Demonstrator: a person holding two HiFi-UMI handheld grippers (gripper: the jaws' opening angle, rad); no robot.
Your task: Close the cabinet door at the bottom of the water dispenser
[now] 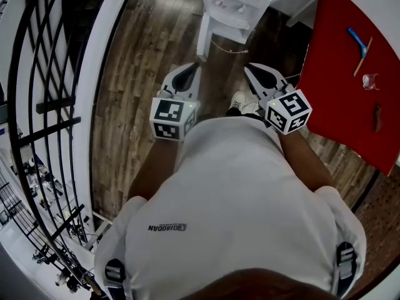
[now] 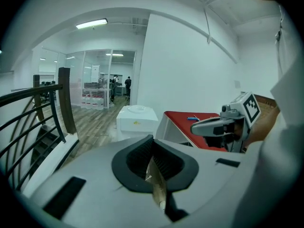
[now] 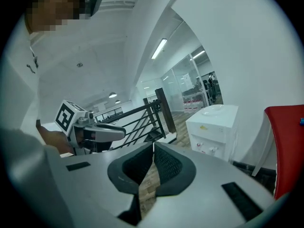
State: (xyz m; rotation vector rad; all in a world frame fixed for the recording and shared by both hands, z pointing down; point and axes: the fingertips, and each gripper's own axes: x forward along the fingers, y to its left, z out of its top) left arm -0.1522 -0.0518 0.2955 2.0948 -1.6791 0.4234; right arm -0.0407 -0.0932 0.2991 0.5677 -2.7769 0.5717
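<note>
The white water dispenser (image 1: 234, 2) stands on the wood floor ahead of me, at the top middle of the head view. A white panel (image 1: 203, 37) juts from its lower left toward me; it looks like the cabinet door standing open. My left gripper (image 1: 194, 66) and right gripper (image 1: 249, 67) are held side by side in front of my chest, both short of the dispenser, touching nothing. The left gripper view shows the dispenser (image 2: 137, 119) beyond shut, empty jaws (image 2: 153, 139). In the right gripper view the jaws (image 3: 153, 145) are shut and empty too, and my gripper's body hides the base of the dispenser (image 3: 213, 126).
A red table (image 1: 350, 61) stands close on the right, with a blue tool (image 1: 358, 40) and small items on it. A black stair railing (image 1: 44, 105) with a white border runs along the left. A thin cable (image 1: 226, 47) lies on the floor by the dispenser.
</note>
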